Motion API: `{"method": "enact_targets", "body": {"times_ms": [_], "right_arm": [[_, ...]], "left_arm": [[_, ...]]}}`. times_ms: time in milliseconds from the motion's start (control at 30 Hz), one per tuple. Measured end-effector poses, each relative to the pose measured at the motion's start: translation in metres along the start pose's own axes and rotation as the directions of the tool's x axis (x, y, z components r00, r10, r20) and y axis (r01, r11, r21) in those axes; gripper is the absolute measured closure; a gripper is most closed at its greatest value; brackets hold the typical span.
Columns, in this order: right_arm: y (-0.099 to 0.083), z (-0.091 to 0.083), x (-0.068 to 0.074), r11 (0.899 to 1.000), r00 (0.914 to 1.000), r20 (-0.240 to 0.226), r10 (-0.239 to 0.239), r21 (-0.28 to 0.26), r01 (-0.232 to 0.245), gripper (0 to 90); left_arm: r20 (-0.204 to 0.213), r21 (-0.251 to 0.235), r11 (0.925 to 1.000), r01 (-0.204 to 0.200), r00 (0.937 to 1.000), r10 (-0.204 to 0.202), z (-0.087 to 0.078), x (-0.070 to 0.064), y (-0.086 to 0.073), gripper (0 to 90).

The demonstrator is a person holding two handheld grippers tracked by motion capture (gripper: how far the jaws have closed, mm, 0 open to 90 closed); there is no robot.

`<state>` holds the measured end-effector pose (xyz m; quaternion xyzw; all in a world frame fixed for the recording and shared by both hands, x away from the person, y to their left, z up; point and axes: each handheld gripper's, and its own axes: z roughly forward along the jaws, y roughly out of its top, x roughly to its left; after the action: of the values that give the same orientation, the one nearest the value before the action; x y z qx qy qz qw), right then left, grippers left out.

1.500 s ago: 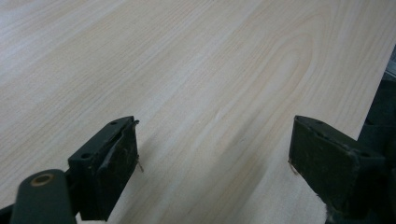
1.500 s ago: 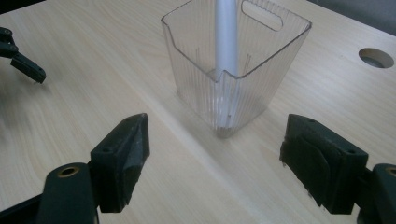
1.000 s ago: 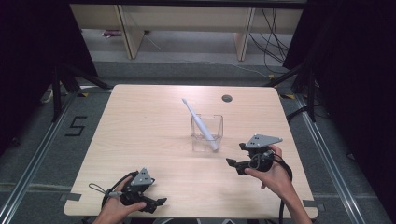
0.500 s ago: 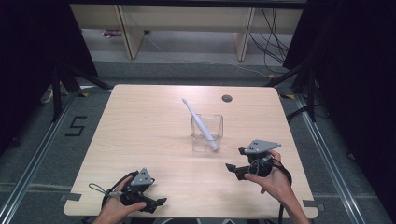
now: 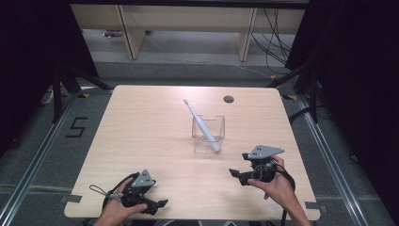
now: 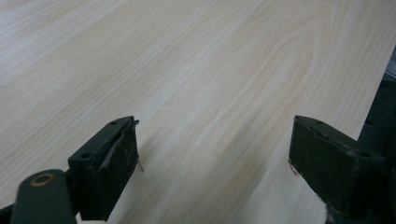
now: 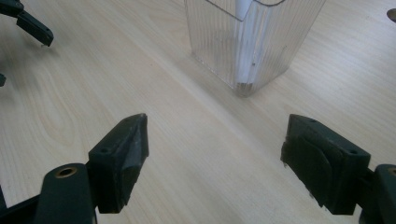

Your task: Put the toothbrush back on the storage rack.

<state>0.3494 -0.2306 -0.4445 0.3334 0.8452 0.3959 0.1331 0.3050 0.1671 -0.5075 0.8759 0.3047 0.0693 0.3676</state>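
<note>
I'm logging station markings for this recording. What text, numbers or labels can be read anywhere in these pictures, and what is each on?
"5": a dark numeral marked on the grey floor, left of the table.
No readable text on the clear container, the toothbrush or either gripper.

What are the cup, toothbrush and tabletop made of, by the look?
Cup: probably clear hard plastic, ribbed walls you can see through. Toothbrush: white, smooth, likely plastic; bristles too small to tell. Table: pale wood grain, matte; possibly laminate rather than solid wood.

High view overhead—claw views skim table [image 5: 141, 127].
</note>
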Motion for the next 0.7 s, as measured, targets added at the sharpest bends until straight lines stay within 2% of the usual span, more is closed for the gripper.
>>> {"method": "enact_targets", "body": {"times_ms": [67, 133, 267, 300, 500, 567, 667, 700], "right_arm": [[-0.003, 0.001, -0.001, 1.0, 0.9998, -0.01, -0.015, -0.004, 0.015, 22.7], [-0.005, 0.0, 0.0, 1.0, 1.0, 0.001, 0.001, -0.008, -0.001, 22.7], [-0.008, 0.0, 0.0, 1.0, 0.9999, -0.011, -0.004, -0.007, 0.004, 22.7], [-0.011, -0.001, 0.001, 1.0, 0.9999, -0.01, 0.011, -0.001, -0.011, 22.8], [-0.018, 0.0, 0.0, 1.0, 0.9998, -0.012, 0.016, -0.011, -0.016, 22.8], [-0.022, -0.003, 0.002, 0.999, 0.9993, -0.005, 0.036, -0.006, -0.036, 22.8], [-0.024, -0.003, 0.001, 1.0, 0.9996, -0.009, 0.026, -0.013, -0.027, 22.8], [-0.027, -0.004, 0.001, 0.999, 0.9992, -0.006, 0.04, -0.012, -0.04, 22.6]], "left_arm": [[0.0, -0.001, 1.0, 0.005, 1.0, -0.005, 0.0, 0.0, 0.0, 15.0], [-0.001, -0.001, 1.0, 0.001, 1.0, -0.001, 0.0, 0.0, 0.0, 15.0], [-0.001, 0.0, 1.0, -0.001, 1.0, 0.001, 0.0, 0.0, 0.0, 15.0], [0.005, 0.001, 1.0, -0.001, 1.0, 0.001, 0.0, 0.0, 0.0, 15.0], [-0.002, -0.001, 1.0, 0.001, 1.0, -0.001, 0.0, 0.0, 0.0, 15.0], [0.004, -0.003, 1.0, 0.006, 1.0, -0.006, 0.0, -0.001, 0.0, 15.0], [-0.003, -0.002, 1.0, 0.001, 1.0, -0.001, 0.0, 0.0, 0.0, 15.0], [-0.003, -0.002, 1.0, 0.001, 1.0, -0.001, 0.0, 0.0, 0.0, 15.0]]}}
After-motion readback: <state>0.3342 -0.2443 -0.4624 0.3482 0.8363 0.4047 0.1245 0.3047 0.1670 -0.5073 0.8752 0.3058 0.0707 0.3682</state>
